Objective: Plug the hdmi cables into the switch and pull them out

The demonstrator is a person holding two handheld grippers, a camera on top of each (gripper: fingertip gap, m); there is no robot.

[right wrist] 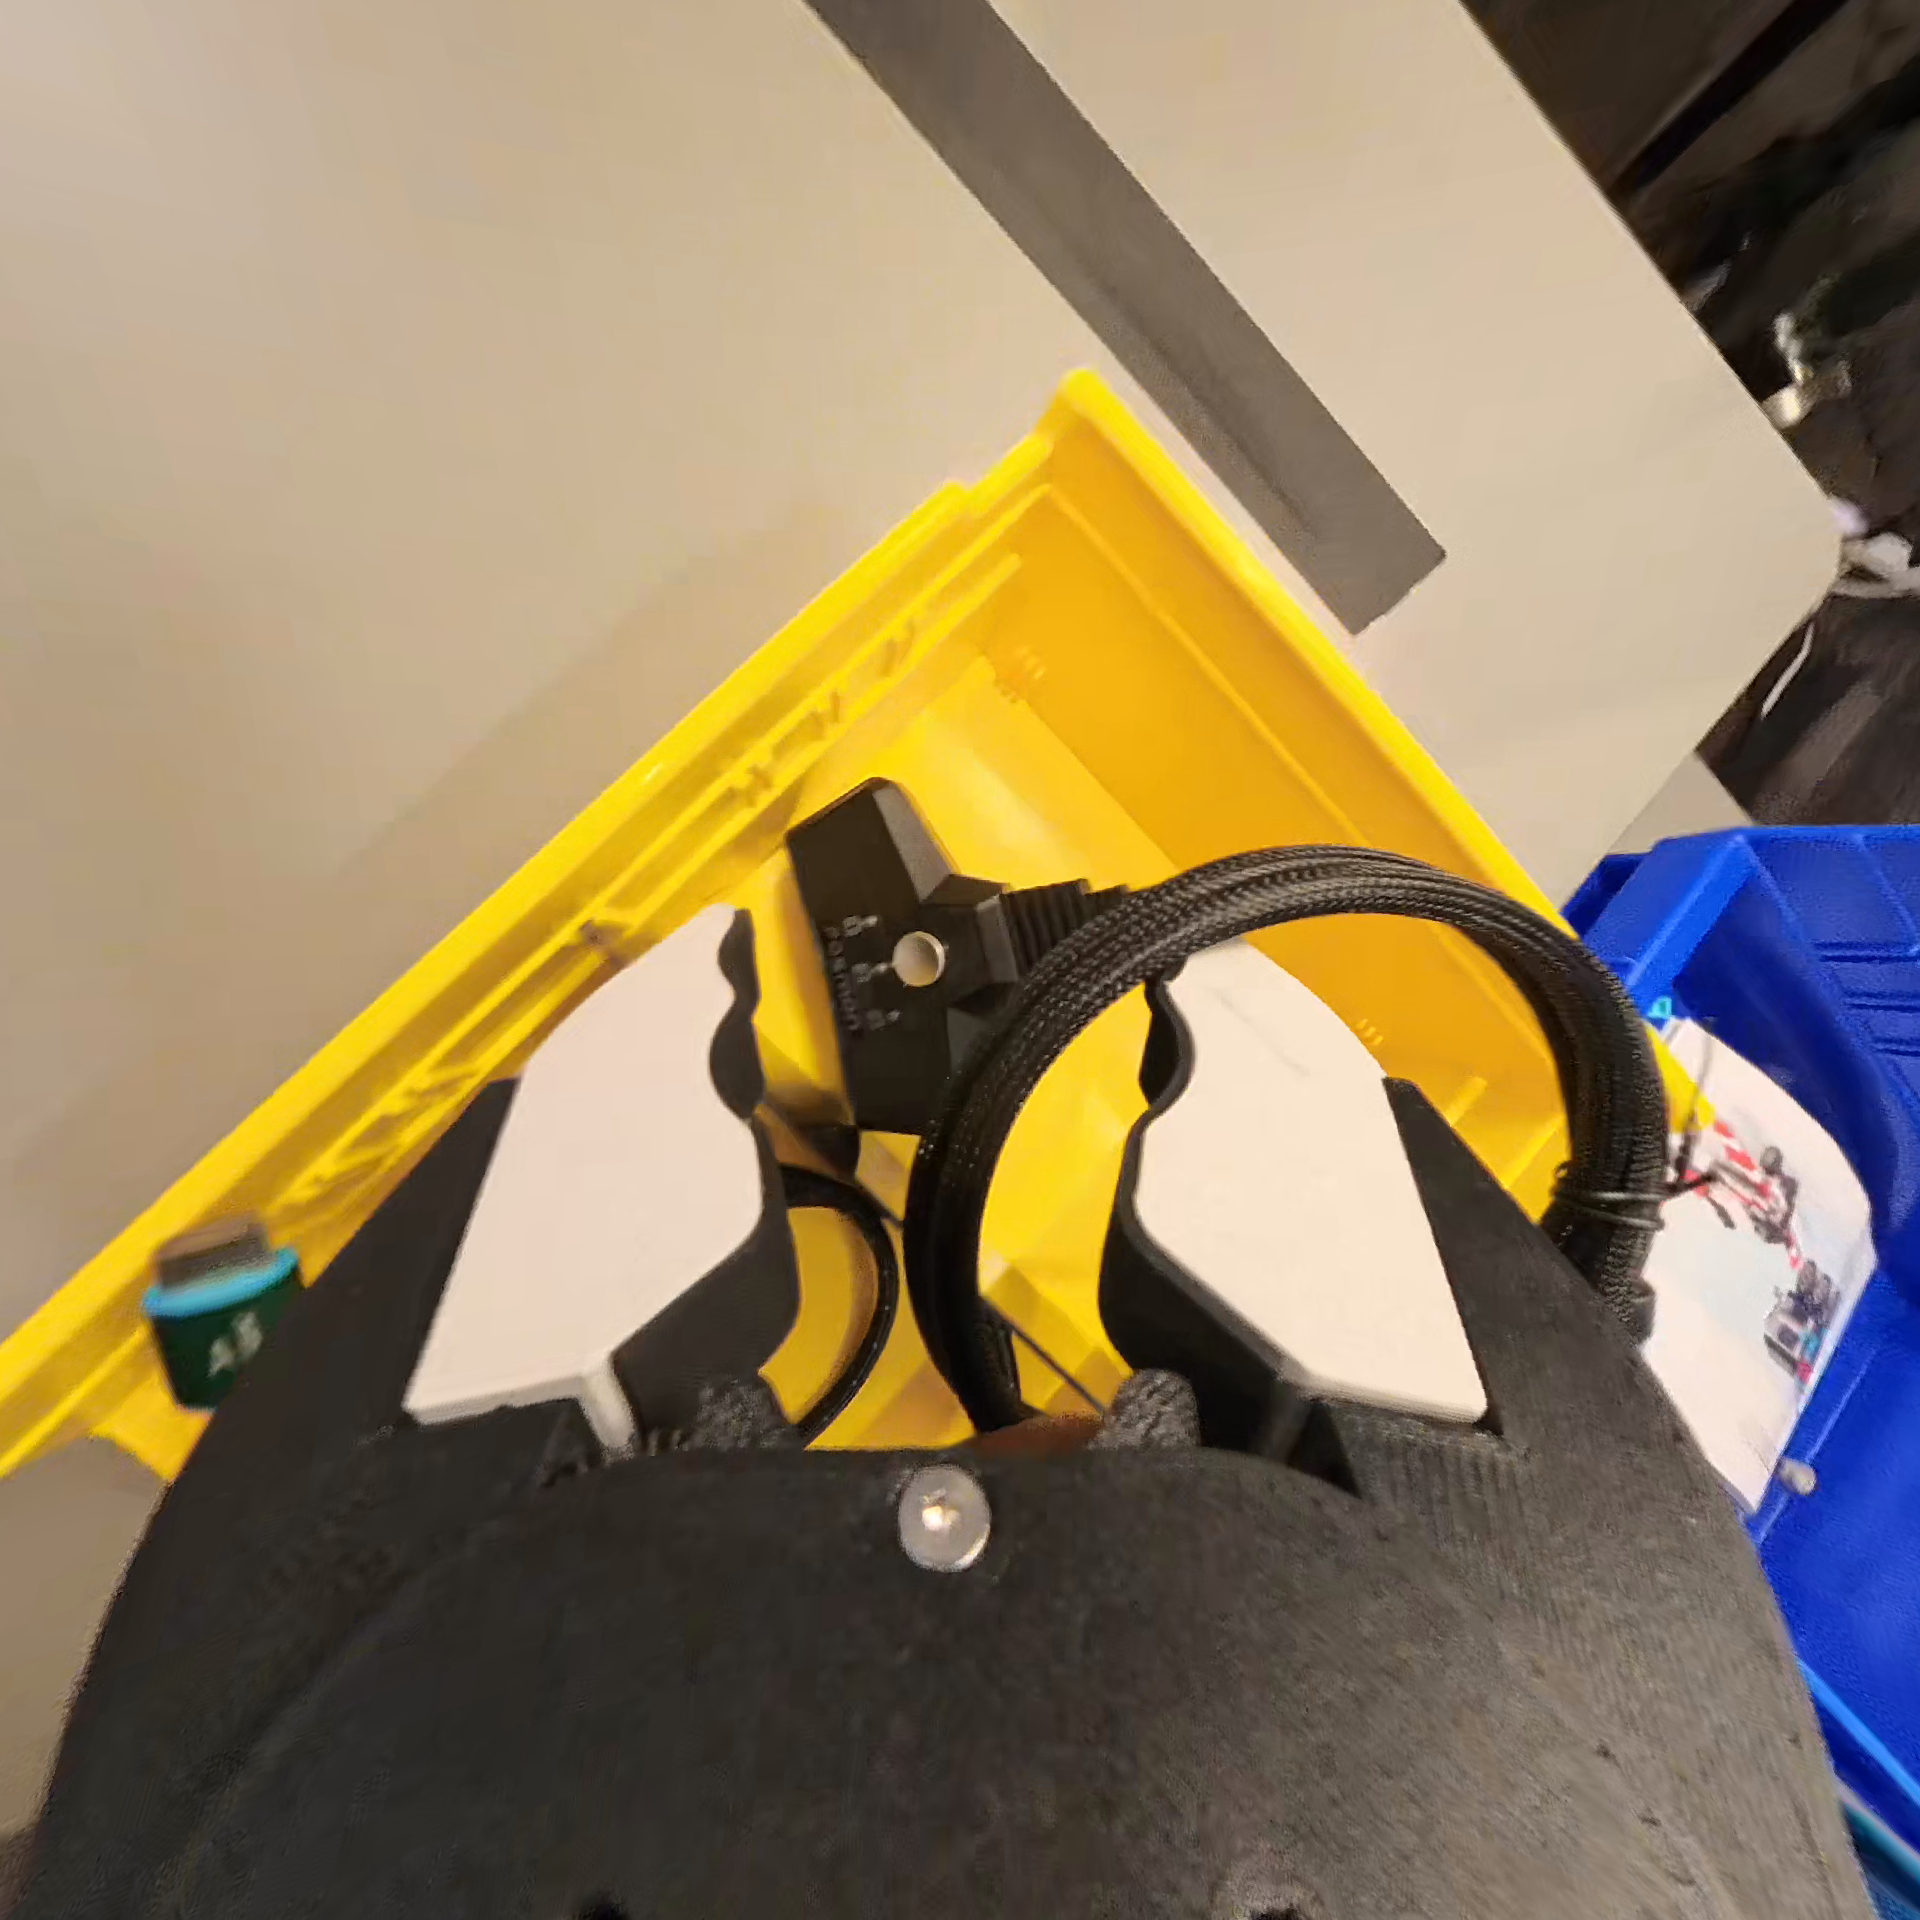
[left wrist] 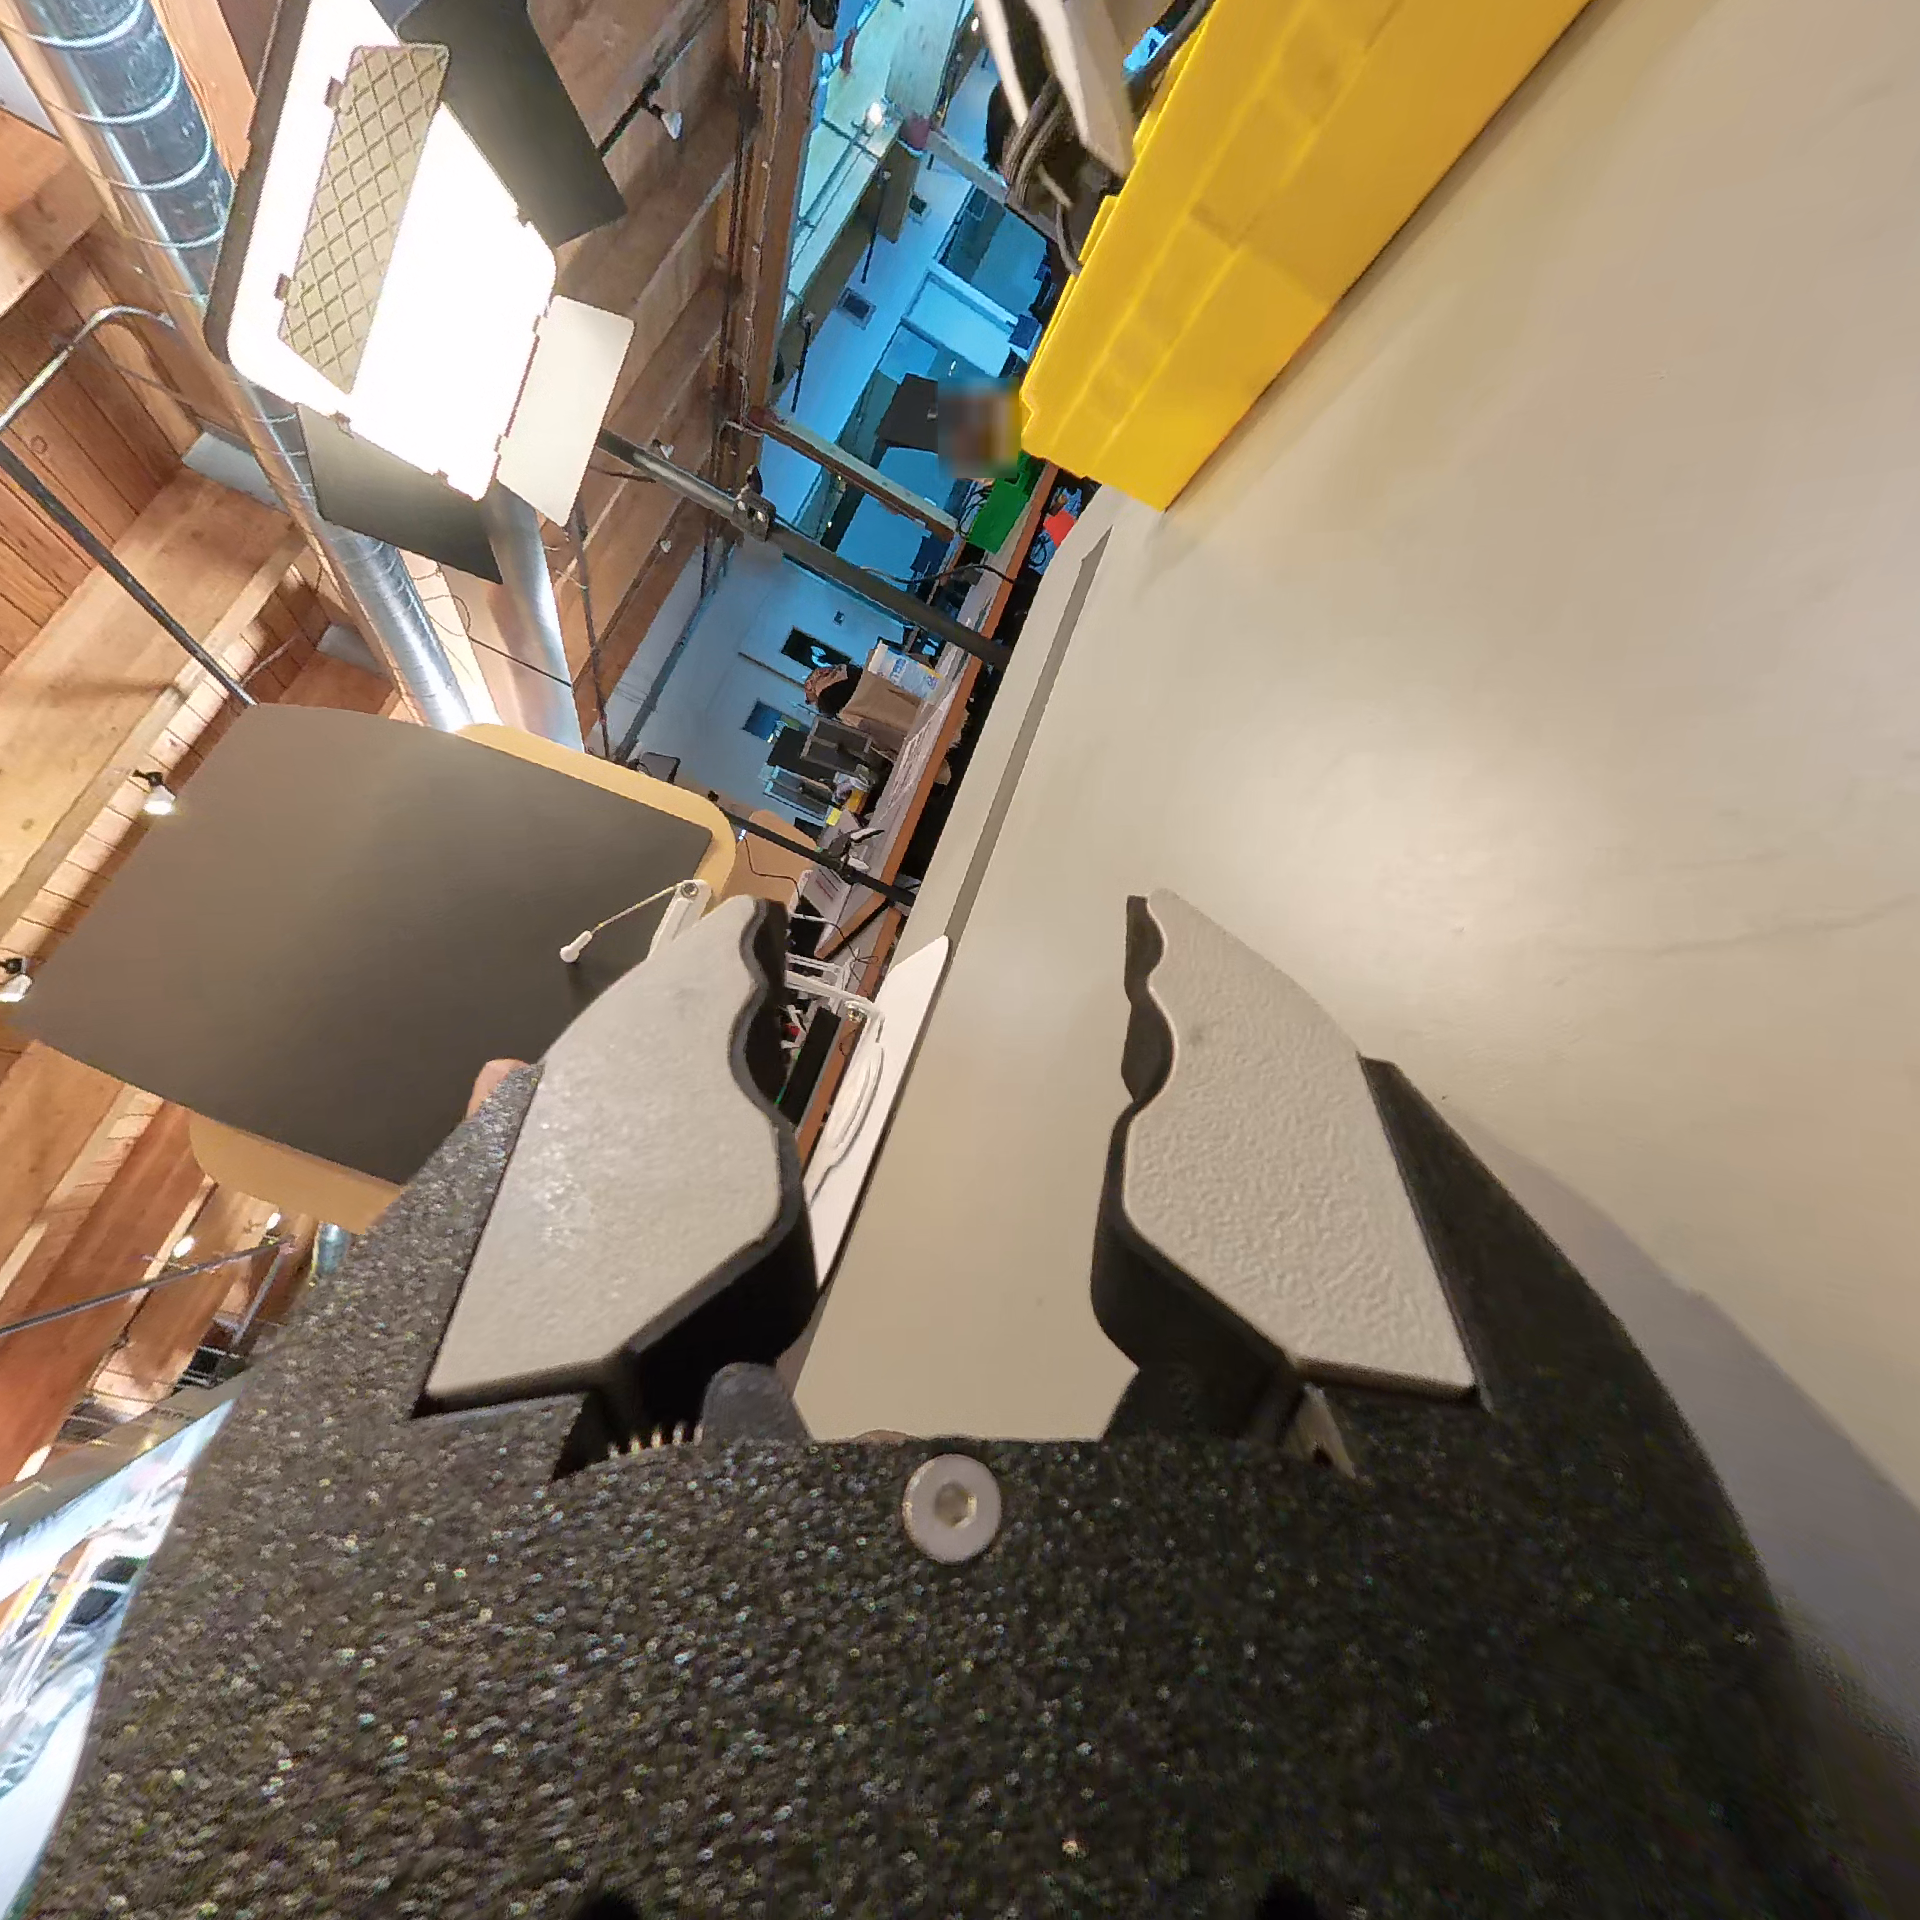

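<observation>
In the right wrist view, a black HDMI switch [right wrist: 894, 935] with a silver button lies inside a yellow bin [right wrist: 1174, 748]. A braided black cable [right wrist: 1299, 883] runs from it in a coiled loop. My right gripper [right wrist: 945, 935] is open above the bin, its jaws either side of the switch and the cable loop, holding nothing. A teal-and-green HDMI plug [right wrist: 218, 1309] rests on the bin's left rim. In the left wrist view, my left gripper [left wrist: 945, 925] is open and empty, tilted on its side over the beige table [left wrist: 1455, 727].
The yellow bin [left wrist: 1226, 239] also shows far off in the left wrist view. A blue bin [right wrist: 1787, 1039] with a printed sheet stands right of the yellow one. A dark strip [right wrist: 1143, 312] crosses the table. A bright lamp panel [left wrist: 395, 270] hangs beyond the table's edge. The tips of one gripper are about 40 centimetres away from the tips of the other. The teal-and-green HDMI plug [right wrist: 218, 1309] lies some 10 centimetres from my right tips, 35 centimetres from my left tips.
</observation>
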